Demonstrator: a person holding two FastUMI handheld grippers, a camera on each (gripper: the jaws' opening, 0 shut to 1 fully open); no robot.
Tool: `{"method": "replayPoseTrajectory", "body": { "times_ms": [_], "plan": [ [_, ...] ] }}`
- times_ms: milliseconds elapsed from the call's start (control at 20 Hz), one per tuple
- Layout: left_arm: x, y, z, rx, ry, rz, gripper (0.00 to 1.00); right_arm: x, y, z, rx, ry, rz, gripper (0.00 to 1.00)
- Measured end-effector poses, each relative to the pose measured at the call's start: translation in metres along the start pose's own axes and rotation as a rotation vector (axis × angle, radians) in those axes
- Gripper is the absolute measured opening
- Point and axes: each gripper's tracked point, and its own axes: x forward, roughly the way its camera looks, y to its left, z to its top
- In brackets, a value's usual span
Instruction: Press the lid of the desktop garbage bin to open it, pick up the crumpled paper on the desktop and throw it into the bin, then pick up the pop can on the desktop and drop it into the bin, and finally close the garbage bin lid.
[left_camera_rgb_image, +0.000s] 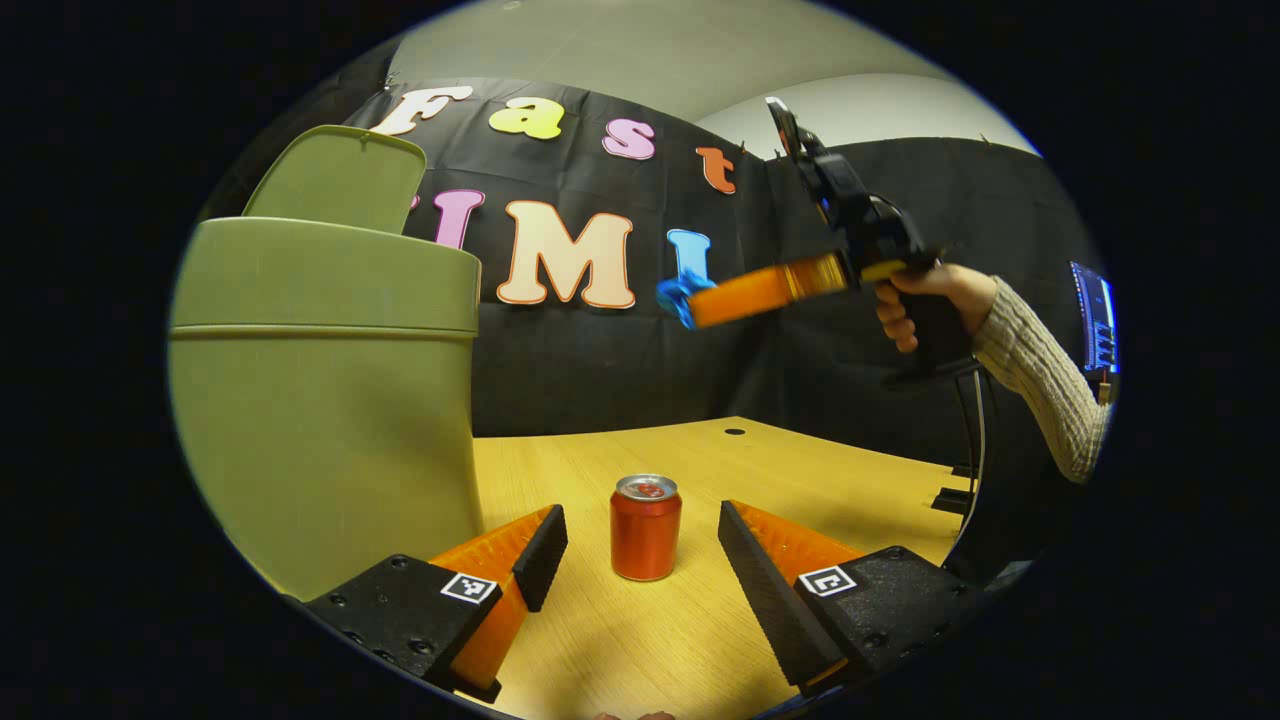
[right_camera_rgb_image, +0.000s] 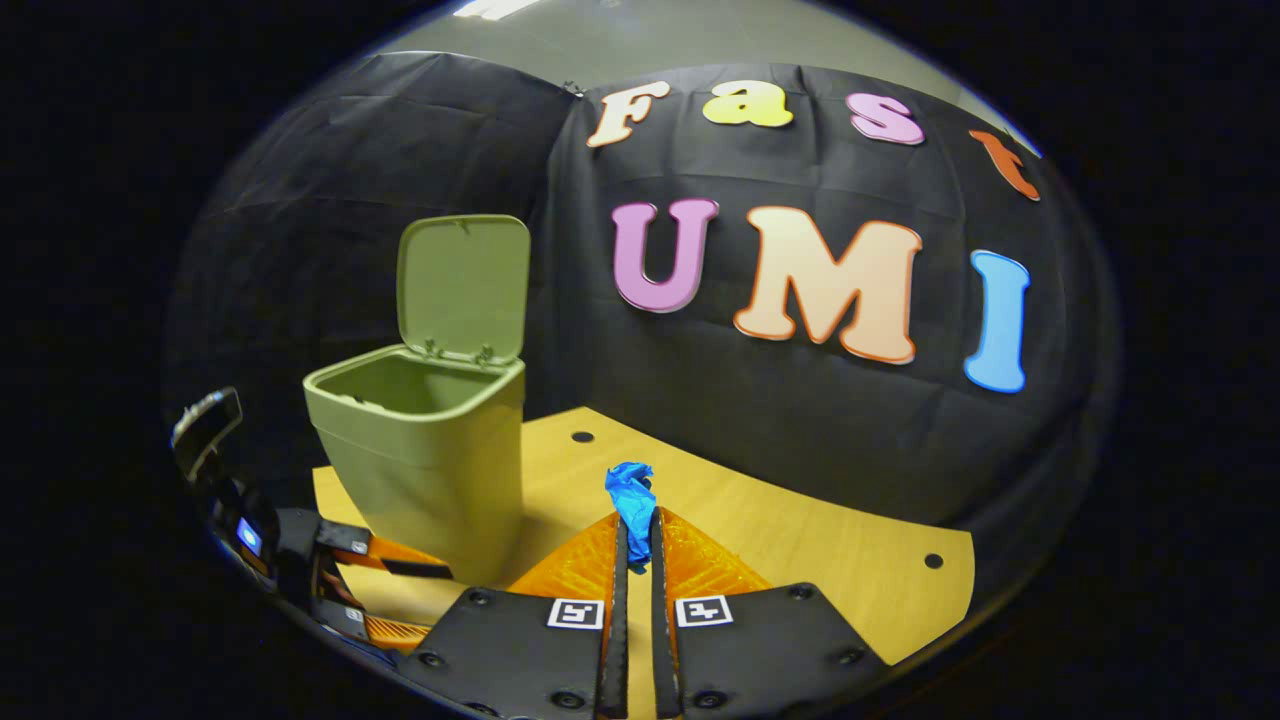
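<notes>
The green garbage bin (left_camera_rgb_image: 320, 400) stands at the left of the left gripper view with its lid (left_camera_rgb_image: 335, 180) raised. In the right gripper view the bin (right_camera_rgb_image: 430, 450) is open and its lid (right_camera_rgb_image: 462, 285) stands upright. A red pop can (left_camera_rgb_image: 645, 527) stands upright on the wooden desk, just ahead of my left gripper (left_camera_rgb_image: 640, 560), which is open with the can between the lines of its fingers. My right gripper (right_camera_rgb_image: 636, 535) is shut on the crumpled blue paper (right_camera_rgb_image: 630, 495), held in the air to the right of the bin. The left gripper view shows that gripper (left_camera_rgb_image: 690, 300) aloft with the paper (left_camera_rgb_image: 672, 295).
The wooden desk (left_camera_rgb_image: 800, 470) has small round holes near its back edge. A person's hand (left_camera_rgb_image: 925, 300) and knitted sleeve hold the right gripper. A screen (left_camera_rgb_image: 1095, 320) glows at the far right. The left gripper (right_camera_rgb_image: 300, 560) sits low at the left of the right gripper view.
</notes>
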Motion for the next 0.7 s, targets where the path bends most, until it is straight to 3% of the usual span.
{"method": "replayPoseTrajectory", "body": {
  "times_ms": [350,650,700],
  "plan": [
    [0.001,-0.006,-0.004,-0.027,0.017,-0.014,0.94,0.053,0.113,0.065,-0.051,-0.096,0.244,0.12],
    [0.001,-0.011,-0.005,-0.020,0.012,-0.027,0.96,0.095,0.164,0.061,-0.104,-0.047,0.332,0.14],
    [0.001,-0.010,-0.005,-0.021,0.013,-0.023,0.96,0.095,0.167,0.058,-0.114,-0.039,0.338,0.22]
  ]
}}
